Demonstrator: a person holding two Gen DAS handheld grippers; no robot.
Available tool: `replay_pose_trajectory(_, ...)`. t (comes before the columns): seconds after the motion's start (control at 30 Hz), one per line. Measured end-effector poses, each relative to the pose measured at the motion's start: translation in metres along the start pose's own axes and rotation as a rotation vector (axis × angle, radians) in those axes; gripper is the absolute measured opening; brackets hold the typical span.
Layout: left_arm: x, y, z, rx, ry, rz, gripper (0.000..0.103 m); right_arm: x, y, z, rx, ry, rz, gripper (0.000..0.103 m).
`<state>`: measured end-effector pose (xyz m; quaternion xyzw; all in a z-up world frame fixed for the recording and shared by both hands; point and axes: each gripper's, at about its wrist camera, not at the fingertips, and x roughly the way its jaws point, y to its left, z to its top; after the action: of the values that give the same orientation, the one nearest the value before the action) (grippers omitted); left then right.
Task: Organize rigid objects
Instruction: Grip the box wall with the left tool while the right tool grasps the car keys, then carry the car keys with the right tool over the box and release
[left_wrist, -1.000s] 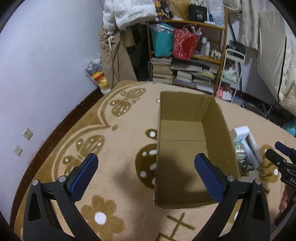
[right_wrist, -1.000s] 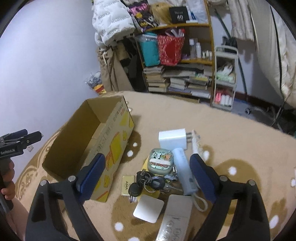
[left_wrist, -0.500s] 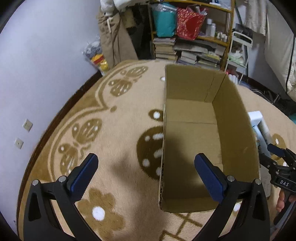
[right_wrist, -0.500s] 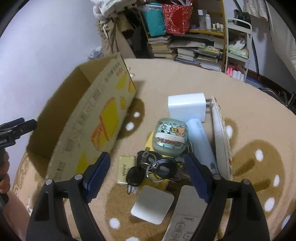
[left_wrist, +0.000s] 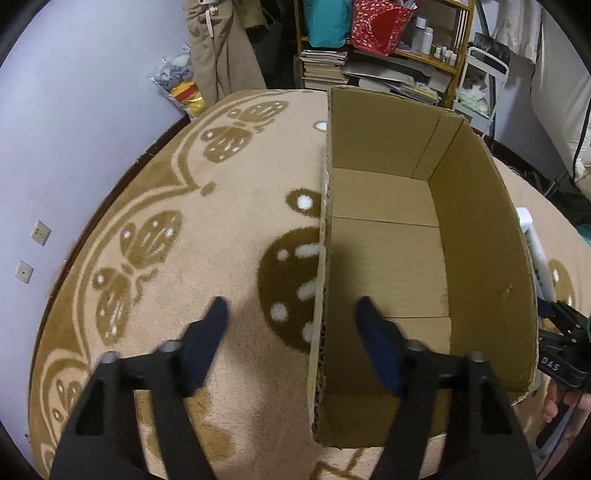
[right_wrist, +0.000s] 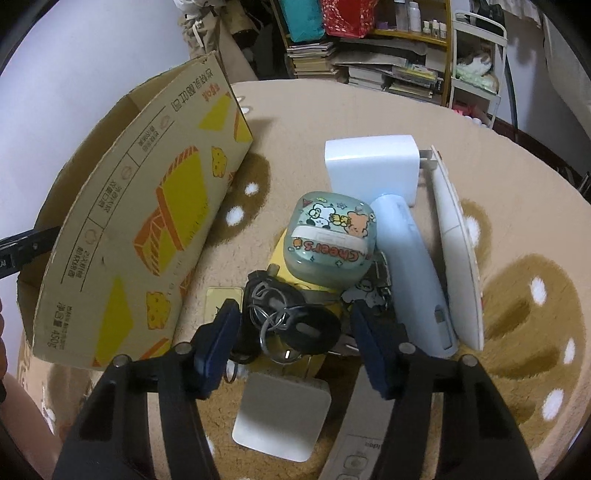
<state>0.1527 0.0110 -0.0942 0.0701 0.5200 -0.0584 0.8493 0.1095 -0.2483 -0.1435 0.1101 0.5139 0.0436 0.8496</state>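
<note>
An open, empty cardboard box stands on the rug; its printed outer side shows in the right wrist view. My left gripper is open and straddles the box's left wall near its front corner. My right gripper is open, low over a black key bunch. Around the keys lie a green cartoon case, a white charger, a pale blue tube, a white remote, a small gold tag, a white square pad and a grey remote.
A patterned beige rug covers the floor. A cluttered bookshelf and hanging clothes stand at the back. The wall is close on the left. The right gripper's body shows beside the box.
Both grippers have moved down and forward and their jaws have narrowed. The left one now straddles the box's left wall; the right one has come down around the keys.
</note>
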Motion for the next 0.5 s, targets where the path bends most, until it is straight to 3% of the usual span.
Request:
replay_pose_trajectory(0.03,0.001,0.001,-0.001,-0.002,0.007,-0.012,0.035,0.0,0.001,0.0,-0.004,0.001,-0.001,0.066)
replay_pose_trajectory(0.1,0.005,0.001,-0.002,-0.009,0.039,-0.063,0.024,0.0,0.003,0.0,-0.013,0.004,-0.01,0.063)
replay_pose_trajectory(0.17,0.007,0.001,-0.004,-0.005,0.053,-0.072,0.013,0.0,0.007,0.001,-0.036,0.008,-0.02,0.052)
replay_pose_trajectory(0.2,0.008,0.0,-0.004,0.001,0.053,-0.063,0.012,0.0,0.011,0.001,-0.045,0.013,-0.011,0.041)
replay_pose_trajectory(0.23,0.007,0.0,-0.005,0.002,0.051,-0.062,0.01,0.0,0.014,0.0,-0.051,0.011,-0.014,0.037)
replay_pose_trajectory(0.5,0.003,0.002,-0.006,-0.012,0.034,-0.047,0.007,-0.011,0.018,-0.006,-0.047,-0.054,-0.052,0.033)
